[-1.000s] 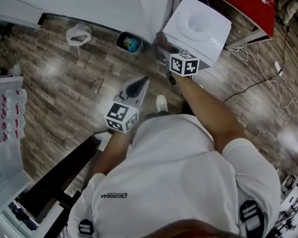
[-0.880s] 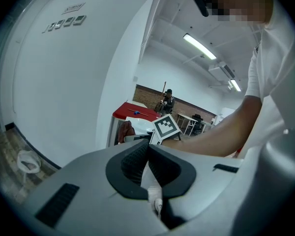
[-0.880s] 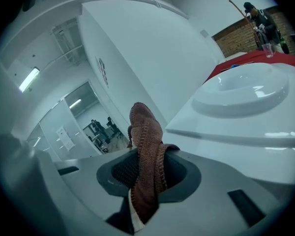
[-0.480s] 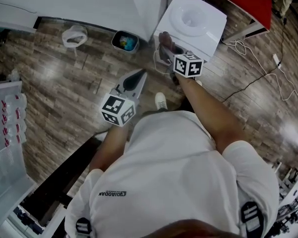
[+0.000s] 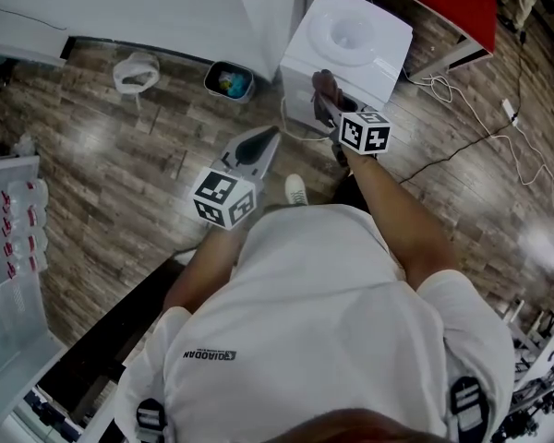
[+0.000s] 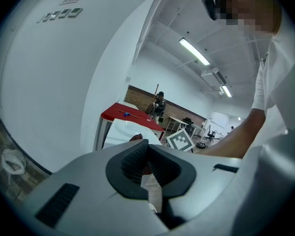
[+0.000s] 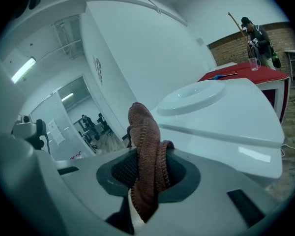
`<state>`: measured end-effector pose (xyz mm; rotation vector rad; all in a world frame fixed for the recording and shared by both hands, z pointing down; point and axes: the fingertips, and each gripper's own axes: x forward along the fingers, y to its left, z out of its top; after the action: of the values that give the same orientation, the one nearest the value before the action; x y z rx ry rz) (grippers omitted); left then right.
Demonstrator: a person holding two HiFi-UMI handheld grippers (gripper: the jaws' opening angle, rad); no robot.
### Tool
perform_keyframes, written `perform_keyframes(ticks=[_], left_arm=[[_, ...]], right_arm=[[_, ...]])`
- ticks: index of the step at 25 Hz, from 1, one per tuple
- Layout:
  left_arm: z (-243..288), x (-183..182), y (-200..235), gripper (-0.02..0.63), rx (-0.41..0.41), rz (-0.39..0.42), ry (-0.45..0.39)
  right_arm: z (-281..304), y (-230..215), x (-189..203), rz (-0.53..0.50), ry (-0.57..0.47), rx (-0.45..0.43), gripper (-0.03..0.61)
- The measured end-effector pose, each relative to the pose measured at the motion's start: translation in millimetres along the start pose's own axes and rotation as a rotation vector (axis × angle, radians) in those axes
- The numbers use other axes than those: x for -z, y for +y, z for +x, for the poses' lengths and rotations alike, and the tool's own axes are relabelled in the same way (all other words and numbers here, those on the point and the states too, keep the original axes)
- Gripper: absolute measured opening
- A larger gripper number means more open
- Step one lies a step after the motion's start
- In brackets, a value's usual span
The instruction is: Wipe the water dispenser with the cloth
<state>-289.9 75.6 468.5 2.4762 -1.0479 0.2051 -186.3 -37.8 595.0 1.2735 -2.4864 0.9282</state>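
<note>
Both jaws of my right gripper (image 7: pixel 147 175) pinch the brown knit cloth (image 7: pixel 145 132) mid-fold, near the front edge of the white water dispenser (image 7: pixel 221 113); I judge it soft, limp, light, best held bunched so a wad protrudes; left gripper (image 6: pixel 143 156) jaws closed, empty.

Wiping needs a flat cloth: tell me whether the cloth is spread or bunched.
Bunched. The cloth stands in a narrow folded wad, pinched in the jaws of the right gripper.

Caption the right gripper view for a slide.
Right gripper clamps a brown knitted cloth near the white plastic water dispenser.
</note>
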Motion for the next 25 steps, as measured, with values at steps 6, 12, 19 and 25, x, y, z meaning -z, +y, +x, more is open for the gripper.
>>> perform_keyframes(ticks=[6, 12, 19, 25], left_arm=[[2.9, 0.8, -7.4, -0.003, 0.019, 0.012, 0.007], [7.1, -1.3, -16.9, -0.003, 0.051, 0.032, 0.016], [15.4, -5.2, -22.2, -0.003, 0.078, 0.051, 0.017], [20.1, -7.1, -23.8, -0.003, 0.087, 0.05, 0.011]], right_arm=[[-22.7, -17.6, 5.1, -0.006, -0.003, 0.031, 0.089], [-53.6, -37.0, 11.4, 0.003, -0.016, 0.074, 0.091], [-90.9, -67.2, 21.3, 0.027, -0.036, 0.145, 0.089], [-124.3, -96.7, 28.4, 0.075, -0.053, 0.223, 0.091]])
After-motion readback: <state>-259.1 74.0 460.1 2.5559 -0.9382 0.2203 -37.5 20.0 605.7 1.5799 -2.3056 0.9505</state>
